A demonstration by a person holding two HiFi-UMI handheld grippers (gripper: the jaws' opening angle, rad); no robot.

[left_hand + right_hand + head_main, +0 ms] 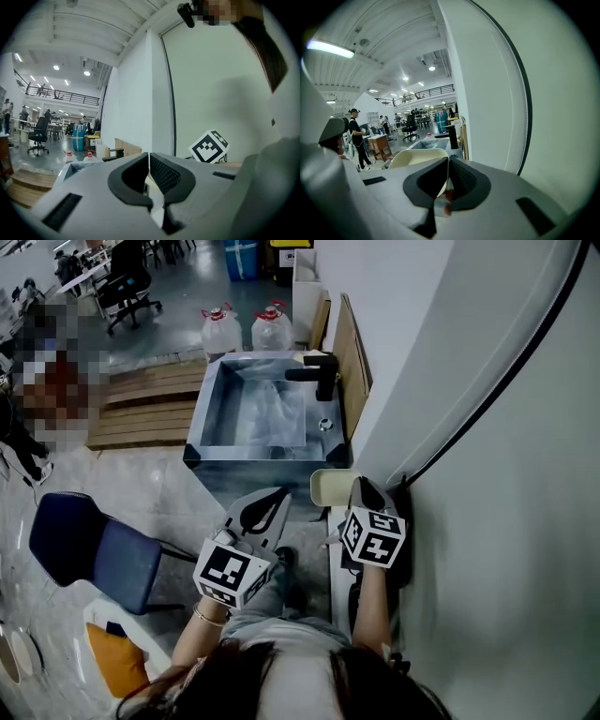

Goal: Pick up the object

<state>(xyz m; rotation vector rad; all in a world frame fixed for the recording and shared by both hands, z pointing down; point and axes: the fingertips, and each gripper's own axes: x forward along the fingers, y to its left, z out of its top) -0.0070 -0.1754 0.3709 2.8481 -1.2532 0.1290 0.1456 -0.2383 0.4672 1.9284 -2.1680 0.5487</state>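
While you stood at the near side of the sink (200,420), your right gripper (447,163) had its jaws pinched on the rim of the cream bowl (328,486). You held the bowl at the sink's near right corner, just outside the basin, close to the white wall (487,474). Your left gripper (275,500) sat just beside it, short of the sink's near rim, its jaws pressed together on nothing. A black faucet (319,377) stood at the sink's far right edge.
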